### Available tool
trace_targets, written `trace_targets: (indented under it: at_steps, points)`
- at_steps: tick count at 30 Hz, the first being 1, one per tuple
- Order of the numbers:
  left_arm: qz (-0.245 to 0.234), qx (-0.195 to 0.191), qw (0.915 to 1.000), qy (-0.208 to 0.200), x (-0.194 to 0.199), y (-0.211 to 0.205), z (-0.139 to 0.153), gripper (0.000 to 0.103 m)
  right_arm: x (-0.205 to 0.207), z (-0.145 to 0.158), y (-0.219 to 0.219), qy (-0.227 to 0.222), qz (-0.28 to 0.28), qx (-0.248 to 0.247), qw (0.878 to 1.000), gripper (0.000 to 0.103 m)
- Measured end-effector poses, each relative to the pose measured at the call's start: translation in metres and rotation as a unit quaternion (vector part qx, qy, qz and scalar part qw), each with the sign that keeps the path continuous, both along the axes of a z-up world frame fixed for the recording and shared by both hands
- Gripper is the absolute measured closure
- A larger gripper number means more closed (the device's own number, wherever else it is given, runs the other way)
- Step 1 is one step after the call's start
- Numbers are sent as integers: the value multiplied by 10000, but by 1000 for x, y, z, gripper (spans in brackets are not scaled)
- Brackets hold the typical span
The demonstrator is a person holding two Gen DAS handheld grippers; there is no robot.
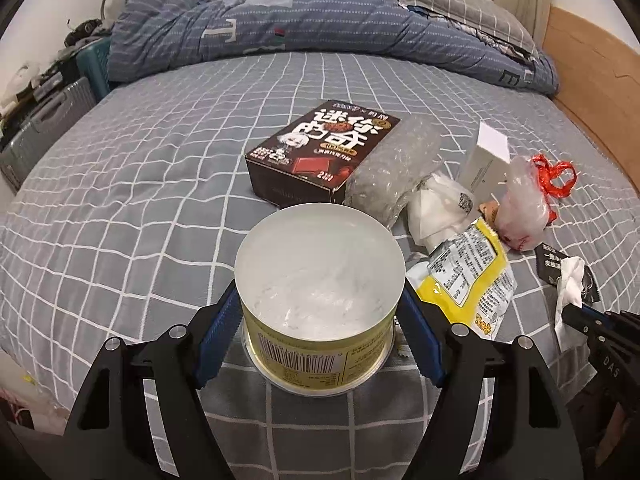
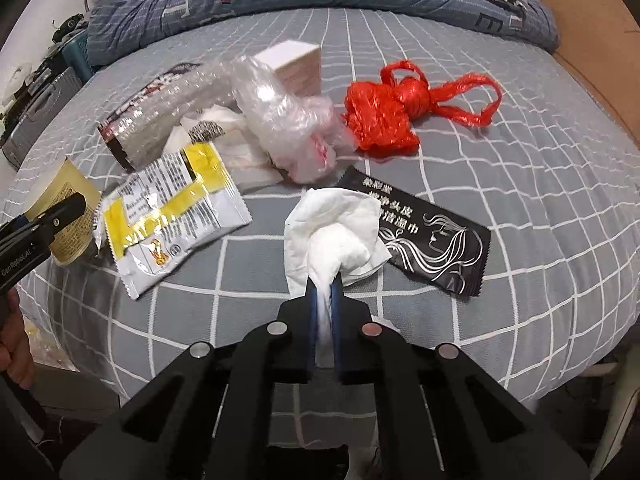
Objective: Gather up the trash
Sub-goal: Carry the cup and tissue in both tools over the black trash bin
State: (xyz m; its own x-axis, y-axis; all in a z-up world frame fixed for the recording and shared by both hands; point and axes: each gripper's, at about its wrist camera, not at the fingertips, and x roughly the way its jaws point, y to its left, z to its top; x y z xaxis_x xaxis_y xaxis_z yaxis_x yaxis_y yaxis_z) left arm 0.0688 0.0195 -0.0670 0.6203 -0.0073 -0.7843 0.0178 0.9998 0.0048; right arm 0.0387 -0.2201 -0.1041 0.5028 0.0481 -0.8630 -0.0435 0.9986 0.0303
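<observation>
Left gripper (image 1: 320, 320) clamped on yellow can (image 1: 318, 300), right gripper (image 2: 324, 300) pinching white tissue (image 2: 340, 232).

Checked bed (image 1: 140, 200), wrappers (image 2: 172, 208) (crumpled), box (image 1: 320, 148)

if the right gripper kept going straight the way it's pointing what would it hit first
The right gripper is shut on the crumpled white tissue. Straight on, it would likely push that tissue into the checked bedsheet, about at the near edge of the black wet-wipe sachet; depth is hard to judge.
</observation>
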Motion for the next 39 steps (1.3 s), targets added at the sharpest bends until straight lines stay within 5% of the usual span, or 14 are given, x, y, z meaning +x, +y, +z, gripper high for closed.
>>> trace_targets:
  at_steps: [18, 39]
  points:
    - [-143, 139, 9990, -392, -48, -7, 45, 30, -30, 50, 3, -636, 87, -35, 9979, 97]
    - [-121, -118, 9984, -537, -117, -15, 72, 30, -82, 88, 10, -1088, 208, 0, 9938, 97]
